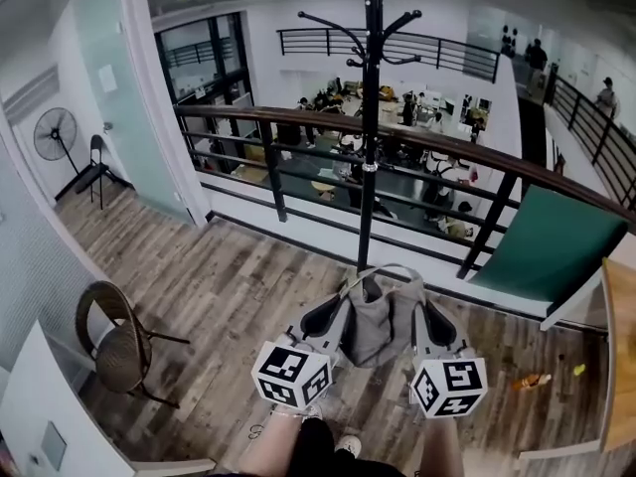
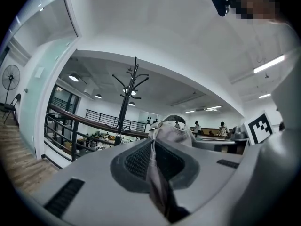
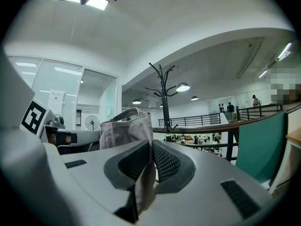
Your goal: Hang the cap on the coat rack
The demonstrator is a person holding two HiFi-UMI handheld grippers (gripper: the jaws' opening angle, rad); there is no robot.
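Note:
A grey fabric cap [image 1: 380, 316] hangs stretched between my two grippers, in front of me at chest height. My left gripper [image 1: 333, 316] is shut on the cap's left edge, and the cloth [image 2: 155, 173] runs pinched between its pads. My right gripper [image 1: 425, 318] is shut on the right edge, with grey fabric [image 3: 143, 182] clamped in its jaws. The black coat rack [image 1: 370, 117] stands straight ahead by the railing, its curved hooks [image 1: 383, 28] well above the cap. Both gripper views show the rack [image 2: 127, 95] [image 3: 163, 95] ahead and apart from the cap.
A dark handrail with black bars [image 1: 298, 132] runs behind the rack, over a lower hall with people. A wicker chair [image 1: 119, 341] stands at the left, a standing fan [image 1: 55, 135] at the far left, and a green panel [image 1: 552, 246] leans at the right. A wooden tabletop edge [image 1: 618, 366] lies far right.

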